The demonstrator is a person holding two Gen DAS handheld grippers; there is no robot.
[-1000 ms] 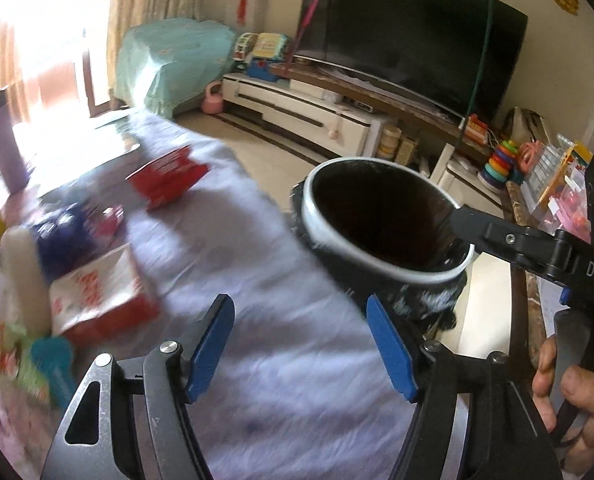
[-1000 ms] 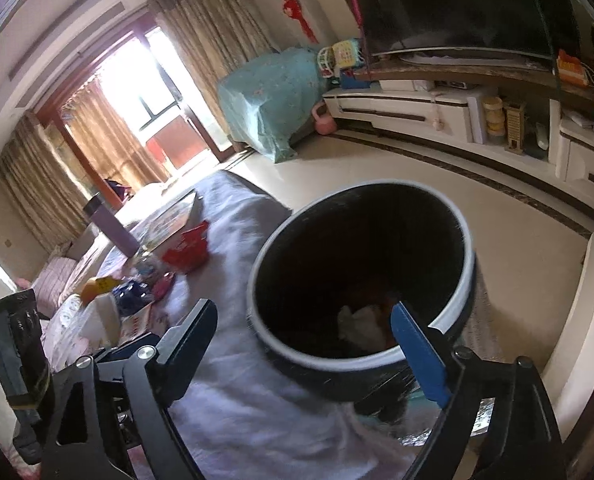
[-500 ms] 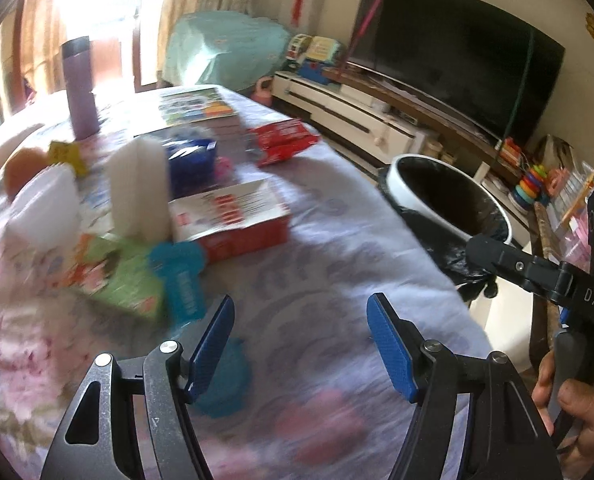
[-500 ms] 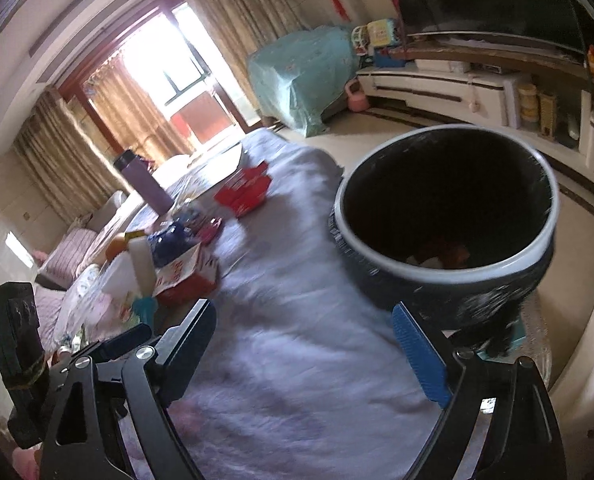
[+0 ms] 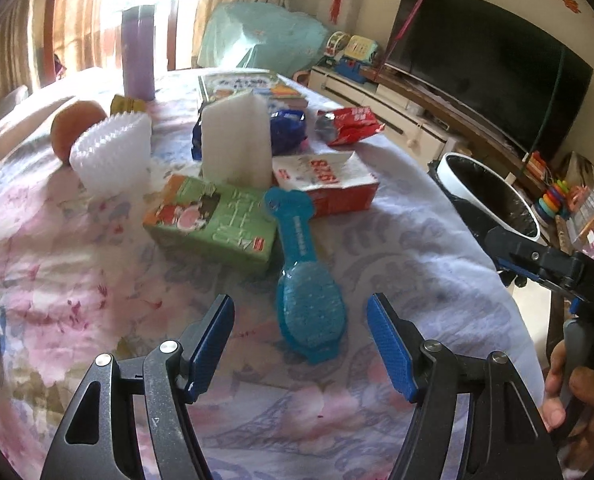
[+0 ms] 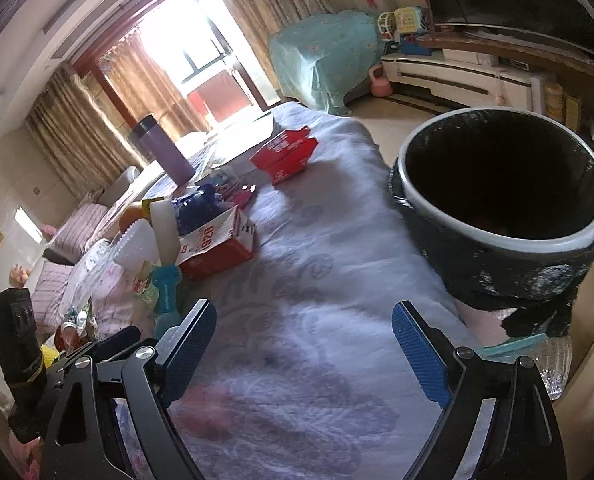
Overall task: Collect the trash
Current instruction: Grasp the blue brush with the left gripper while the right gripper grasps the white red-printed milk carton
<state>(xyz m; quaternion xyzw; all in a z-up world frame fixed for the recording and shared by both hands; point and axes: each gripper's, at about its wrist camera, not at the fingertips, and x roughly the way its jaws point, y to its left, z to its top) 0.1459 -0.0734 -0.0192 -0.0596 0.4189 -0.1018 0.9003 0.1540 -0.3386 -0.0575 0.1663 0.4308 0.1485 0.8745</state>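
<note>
My left gripper (image 5: 301, 336) hangs open over the flowered tablecloth, its blue pads either side of the head of a teal brush (image 5: 309, 316) without touching it. Behind the brush lie a green carton (image 5: 213, 220), a red-and-white box (image 5: 329, 184), a blue wrapper (image 5: 287, 130) and a red packet (image 5: 349, 124). The black-lined bin (image 5: 493, 200) with a white rim stands off the table's right edge. My right gripper (image 6: 305, 344) is open and empty over bare cloth, with the bin (image 6: 501, 208) to its upper right and the red-and-white box (image 6: 217, 244) to its left.
A white foam block (image 5: 237, 140), a white ribbed cup (image 5: 113, 152), an orange (image 5: 75, 124), a purple flask (image 5: 139, 52) and a picture book (image 5: 253, 84) stand farther back. A hand (image 5: 577, 392) holds the other gripper at the right. A TV (image 5: 481, 52) and cabinet line the far wall.
Both views have swung left, from the bin toward the cluttered table. The bin has slid to the right in each view, and the teal brush now lies between my left fingers.
</note>
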